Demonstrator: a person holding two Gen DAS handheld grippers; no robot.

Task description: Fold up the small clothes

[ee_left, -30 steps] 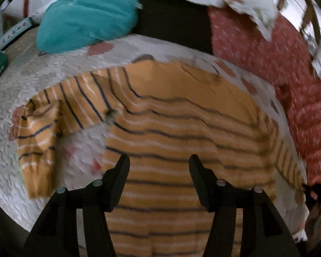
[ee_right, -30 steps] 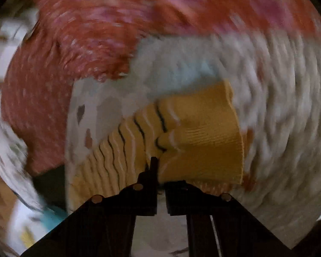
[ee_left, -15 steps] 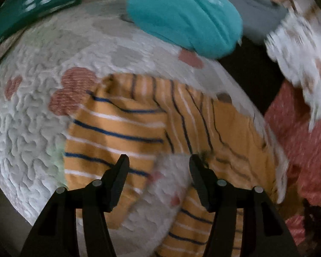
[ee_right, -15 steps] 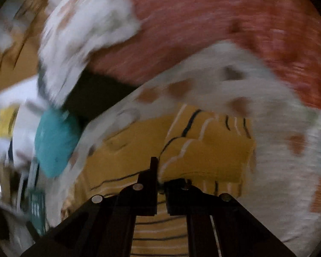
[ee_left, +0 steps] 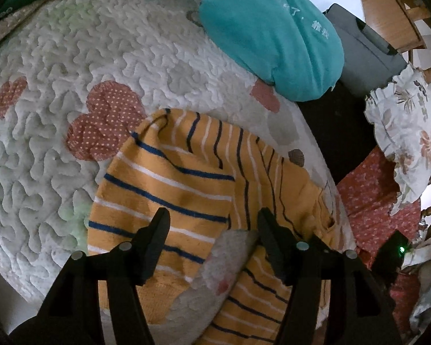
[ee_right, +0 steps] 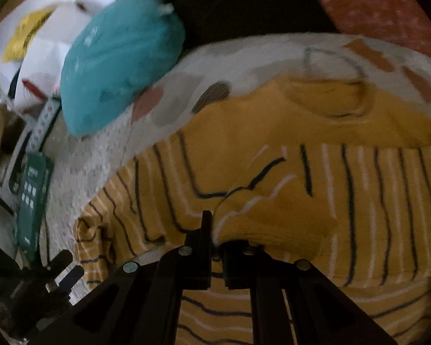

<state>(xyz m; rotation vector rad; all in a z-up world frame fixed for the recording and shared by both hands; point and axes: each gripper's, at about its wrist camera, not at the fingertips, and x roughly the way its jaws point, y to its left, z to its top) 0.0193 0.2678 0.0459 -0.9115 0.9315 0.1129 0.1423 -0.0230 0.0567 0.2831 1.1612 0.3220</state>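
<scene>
Since a second ago, our right tool [ee_right: 215, 230] has swung its pinched sleeve cuff [ee_right: 273, 218] away from the quilt edge and in over the chest of the striped orange sweater [ee_right: 359, 189], while our left tool [ee_left: 212, 227] has slid from the sweater's body out to the other sleeve [ee_left: 163, 198].

Nearest us, the right tool is clamped tight on the cuff, which bunches just past its tips above the sweater's middle. To finish this fold well, we judge the cuff should be laid flat across the chest, stripes smoothed, before we let go.

The left tool's jaws are opening, with nothing between them; they hover over the bent left sleeve, one finger above the sleeve, the other above the sweater's side. Next we would pinch that sleeve near its cuff.

Farther off, the sweater lies spread on the quilted bed [ee_left: 71, 72], neckline toward a teal cushion [ee_left: 273, 37] beyond.
</scene>
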